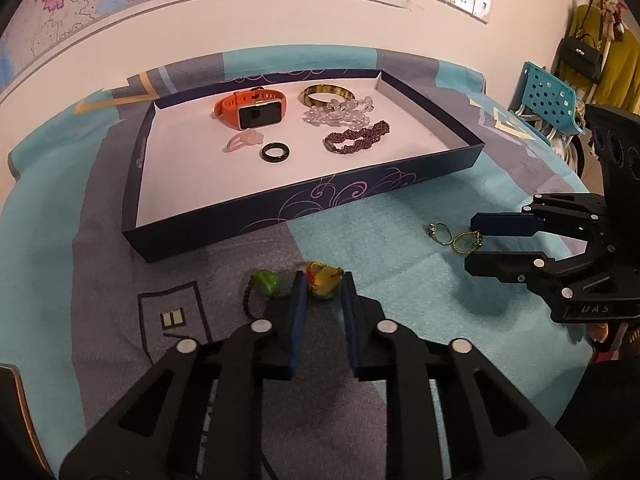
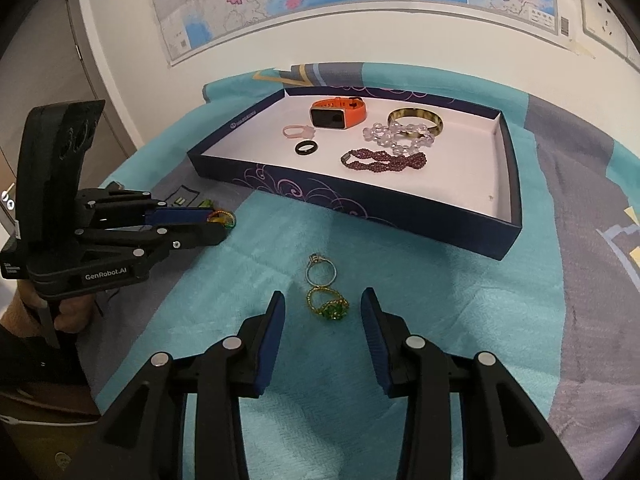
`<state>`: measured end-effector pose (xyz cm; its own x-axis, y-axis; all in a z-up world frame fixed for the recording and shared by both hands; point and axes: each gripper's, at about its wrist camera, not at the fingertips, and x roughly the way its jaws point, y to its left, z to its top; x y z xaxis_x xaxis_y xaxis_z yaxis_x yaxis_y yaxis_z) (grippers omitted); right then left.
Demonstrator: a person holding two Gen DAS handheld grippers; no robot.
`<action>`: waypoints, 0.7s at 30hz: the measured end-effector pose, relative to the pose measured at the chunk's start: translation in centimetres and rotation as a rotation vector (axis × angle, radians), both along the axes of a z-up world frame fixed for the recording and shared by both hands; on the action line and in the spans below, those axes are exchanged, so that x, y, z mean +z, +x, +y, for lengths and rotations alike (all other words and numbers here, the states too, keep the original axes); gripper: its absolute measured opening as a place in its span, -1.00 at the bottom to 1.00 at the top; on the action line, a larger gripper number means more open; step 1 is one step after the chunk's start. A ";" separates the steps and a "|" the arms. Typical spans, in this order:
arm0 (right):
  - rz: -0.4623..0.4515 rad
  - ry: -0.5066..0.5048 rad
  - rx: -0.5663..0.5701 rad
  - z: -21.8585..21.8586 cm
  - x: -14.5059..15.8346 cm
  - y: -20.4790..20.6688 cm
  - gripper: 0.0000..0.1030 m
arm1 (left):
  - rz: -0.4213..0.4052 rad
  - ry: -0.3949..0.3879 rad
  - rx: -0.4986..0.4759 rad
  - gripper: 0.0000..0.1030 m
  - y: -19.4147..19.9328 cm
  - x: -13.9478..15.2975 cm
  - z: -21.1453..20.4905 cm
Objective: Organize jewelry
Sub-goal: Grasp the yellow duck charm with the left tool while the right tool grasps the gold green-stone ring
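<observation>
A navy tray (image 1: 224,216) (image 2: 400,210) with a white floor holds an orange smartwatch (image 1: 250,110) (image 2: 338,114), a black ring (image 1: 275,151) (image 2: 306,147), a pink ring (image 1: 244,140), a horn bangle (image 1: 326,94) (image 2: 416,122), a clear bead bracelet (image 1: 340,112) and a purple bead bracelet (image 1: 356,138) (image 2: 384,159). My left gripper (image 1: 323,282) (image 2: 224,224) is open around a yellow-red charm (image 1: 322,280) on the cloth, beside a green charm (image 1: 264,282). My right gripper (image 2: 322,308) (image 1: 474,240) is open around a gold ring with a green stone (image 2: 328,307) (image 1: 466,242); a silver ring (image 2: 320,272) (image 1: 440,232) lies just beyond.
A teal and grey cloth (image 1: 400,272) (image 2: 440,320) covers the table. Maps hang on the wall behind. A blue plastic chair (image 1: 548,98) and hanging bags stand at the far right in the left wrist view.
</observation>
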<state>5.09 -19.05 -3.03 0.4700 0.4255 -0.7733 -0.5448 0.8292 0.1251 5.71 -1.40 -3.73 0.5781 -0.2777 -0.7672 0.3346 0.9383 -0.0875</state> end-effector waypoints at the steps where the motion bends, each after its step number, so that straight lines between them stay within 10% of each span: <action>1: -0.002 -0.005 -0.006 0.0 0.0 0.0 -0.42 | -0.001 0.001 0.000 -0.66 0.0 0.0 0.0; 7: -0.001 -0.018 -0.015 -0.3 -0.1 0.1 -0.74 | -0.004 0.004 0.002 -0.67 -0.1 0.0 -0.1; 21: 0.004 0.053 -0.033 -1.8 0.8 0.1 -0.80 | -0.013 -0.017 0.000 -0.67 -0.5 0.7 0.0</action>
<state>5.19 -20.85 -2.23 0.4814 0.4501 -0.7521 -0.5170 0.8387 0.1710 5.24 -1.42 -3.05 0.5884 -0.2903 -0.7547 0.3356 0.9368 -0.0987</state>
